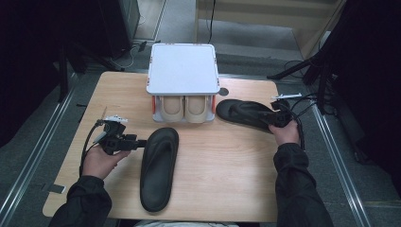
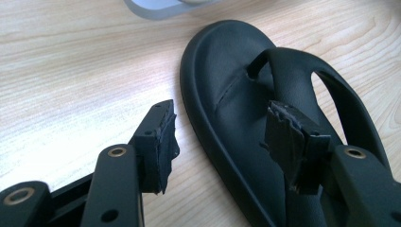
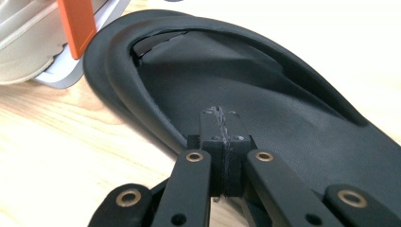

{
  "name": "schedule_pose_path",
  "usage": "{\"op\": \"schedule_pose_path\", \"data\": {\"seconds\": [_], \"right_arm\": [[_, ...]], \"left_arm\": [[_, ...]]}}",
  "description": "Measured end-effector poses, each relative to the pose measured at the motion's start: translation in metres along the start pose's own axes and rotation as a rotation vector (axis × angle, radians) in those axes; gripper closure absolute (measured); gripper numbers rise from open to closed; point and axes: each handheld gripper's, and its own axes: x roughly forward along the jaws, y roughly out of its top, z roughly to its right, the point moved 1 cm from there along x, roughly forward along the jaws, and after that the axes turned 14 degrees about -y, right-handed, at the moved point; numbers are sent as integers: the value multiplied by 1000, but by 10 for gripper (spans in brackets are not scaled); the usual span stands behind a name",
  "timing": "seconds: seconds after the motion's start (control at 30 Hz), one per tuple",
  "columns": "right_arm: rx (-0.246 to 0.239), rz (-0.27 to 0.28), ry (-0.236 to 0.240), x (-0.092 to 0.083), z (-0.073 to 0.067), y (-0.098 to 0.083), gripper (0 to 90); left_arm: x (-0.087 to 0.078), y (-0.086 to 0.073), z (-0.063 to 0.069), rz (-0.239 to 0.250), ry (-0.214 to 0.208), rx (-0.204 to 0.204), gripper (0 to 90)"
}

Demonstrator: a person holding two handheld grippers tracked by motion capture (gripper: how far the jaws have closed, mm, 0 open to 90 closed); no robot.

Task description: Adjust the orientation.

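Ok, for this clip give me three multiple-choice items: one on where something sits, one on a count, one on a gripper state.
1. Where does the shoe rack stand?
A. at the table's far edge
B. at the near left corner
C. on the floor

2. How many black sandals lie on the table?
A. one
B. two
C. four

3. How are the left hand-held gripper's jaws?
A. shut on a beige shoe
B. shut tight and empty
C. open, straddling the sandal's edge

Key: 1 A, the high view shows the rack at the far middle of the tabletop. 2 B, one sandal lies in front of the rack and the other sandal to its right. 3 C, the left gripper view shows a wide gap between the jaws, one on each side of the rim.
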Motion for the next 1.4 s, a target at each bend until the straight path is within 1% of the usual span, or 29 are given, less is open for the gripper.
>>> {"op": "schedule_pose_path", "data": {"seconds": [0.07, 0.17, 0.3, 0.4, 0.53, 0.63, 0.7, 0.8, 0.83, 0.87, 0.97, 1.0, 1.07, 1.1, 1.23, 1.27, 1.4], "right_arm": [[-1, 0, 4, -1, -2, -2, 900], [-9, -1, 5, -4, -5, -4, 900], [8, -11, 12, -7, -8, -8, 900], [9, -11, 14, -9, -12, -10, 900], [-4, -14, 21, -10, -17, -12, 900], [8, -13, 32, -12, -17, -14, 900], [14, -10, 28, -15, -17, -15, 900], [27, 9, 18, -20, -11, -16, 900], [26, 17, 14, -21, -10, -17, 900], [34, 14, 11, -22, -8, -18, 900], [33, 2, 5, -21, -5, -22, 900], [27, -14, -2, -19, -4, -25, 900], [17, -22, -7, -18, -4, -26, 900], [21, -28, -6, -17, -5, -26, 900], [2, -37, -3, -16, -9, -27, 900], [0, -36, -8, -16, -10, -28, 900], [-6, -40, -3, -17, -14, -29, 900]], "left_arm": [[1, 1, 0, -4, -6, 1, 439], [2, 2, 0, -2, -4, 4, 437], [3, 4, 0, -5, -5, 7, 437], [3, 5, 1, -9, -8, 12, 437], [5, 6, 1, -10, -11, 15, 437], [6, 7, 2, -15, -13, 19, 437], [6, 8, 1, -14, -14, 23, 437], [5, 8, 1, -17, -16, 25, 437], [6, 8, 1, -6, -12, 24, 437], [5, 8, 1, -7, -12, 23, 437], [4, 9, 1, -8, -15, 25, 437], [4, 9, 1, -9, -13, 27, 437], [4, 9, 1, -4, -12, 30, 437], [5, 9, 2, 3, -8, 31, 438], [5, 9, 2, -6, -10, 36, 438], [5, 9, 2, -6, -10, 35, 437], [5, 9, 2, -8, -10, 35, 437]]}}
